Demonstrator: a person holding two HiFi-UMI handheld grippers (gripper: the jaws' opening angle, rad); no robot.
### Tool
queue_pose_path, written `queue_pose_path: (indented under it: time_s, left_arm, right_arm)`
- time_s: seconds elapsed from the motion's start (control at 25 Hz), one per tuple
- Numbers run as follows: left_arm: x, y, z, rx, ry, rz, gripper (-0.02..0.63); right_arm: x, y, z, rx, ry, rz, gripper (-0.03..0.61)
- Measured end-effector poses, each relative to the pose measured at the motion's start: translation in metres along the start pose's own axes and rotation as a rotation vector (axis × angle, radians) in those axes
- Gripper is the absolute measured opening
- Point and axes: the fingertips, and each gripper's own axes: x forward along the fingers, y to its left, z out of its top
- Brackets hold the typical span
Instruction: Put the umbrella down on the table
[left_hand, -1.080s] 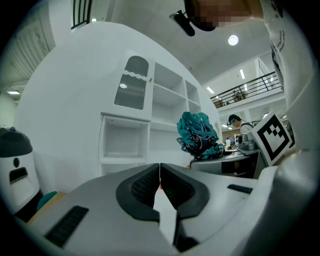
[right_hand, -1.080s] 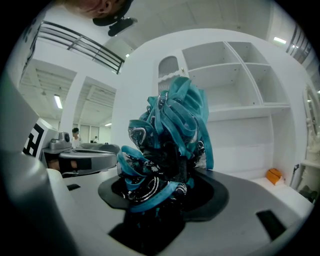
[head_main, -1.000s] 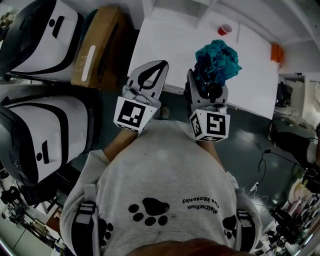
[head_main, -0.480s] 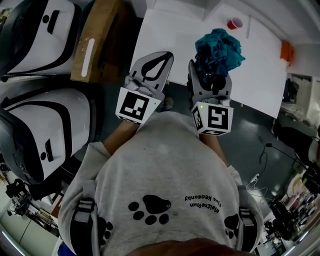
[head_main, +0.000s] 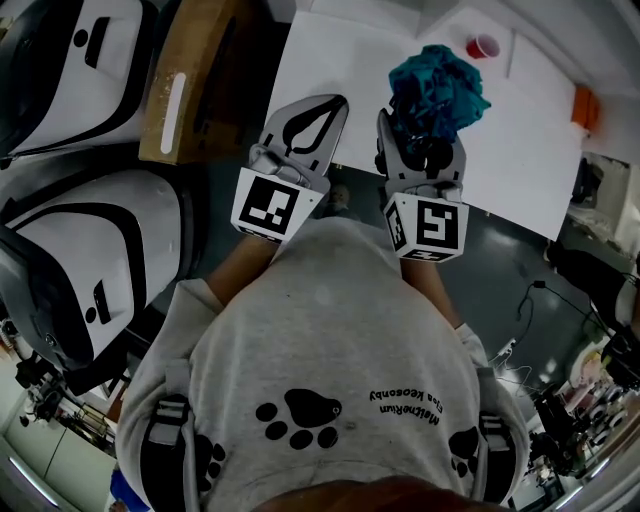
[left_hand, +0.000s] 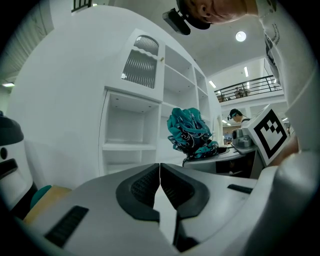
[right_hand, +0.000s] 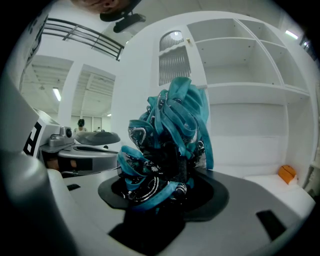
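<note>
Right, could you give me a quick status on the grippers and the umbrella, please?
Left gripper shut, empty. Right gripper shut on teal umbrella, over white table, not set down. Red cup at far edge, out of the way.

A white table (head_main: 330, 70) bears a red cup (head_main: 483, 46) near its far edge.

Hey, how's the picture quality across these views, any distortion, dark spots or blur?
Head view: fisheye bows the edges of the white table, floor very dark. Left gripper view: black vignette at the corners, curved shelves, close-up claw soft. Right gripper view: umbrella fairly sharp, its base lost in shadow.
</note>
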Motion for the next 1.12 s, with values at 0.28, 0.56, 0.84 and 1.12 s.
queue_pose_path:
  time_s: [0.28,0.56,0.84,1.12]
  left_arm:
    - [0.015,0.013,-0.01,-0.002,0.018,-0.008,0.018]
    - [0.055,0.047,-0.042,-0.015,0.108,-0.026,0.018]
    - [0.063,0.049,-0.051,-0.026,0.136,-0.029,0.018]
    - [0.063,0.058,-0.058,-0.036,0.142,-0.03,0.018]
  right_arm:
    - [0.024,-0.004,-0.008,0.004,0.028,0.003,0.284]
    - [0.086,-0.02,-0.042,-0.01,0.11,0.002,0.284]
    - [0.099,-0.028,-0.078,-0.021,0.217,0.003,0.284]
    - [0.114,-0.022,-0.11,-0.018,0.297,0.012,0.284]
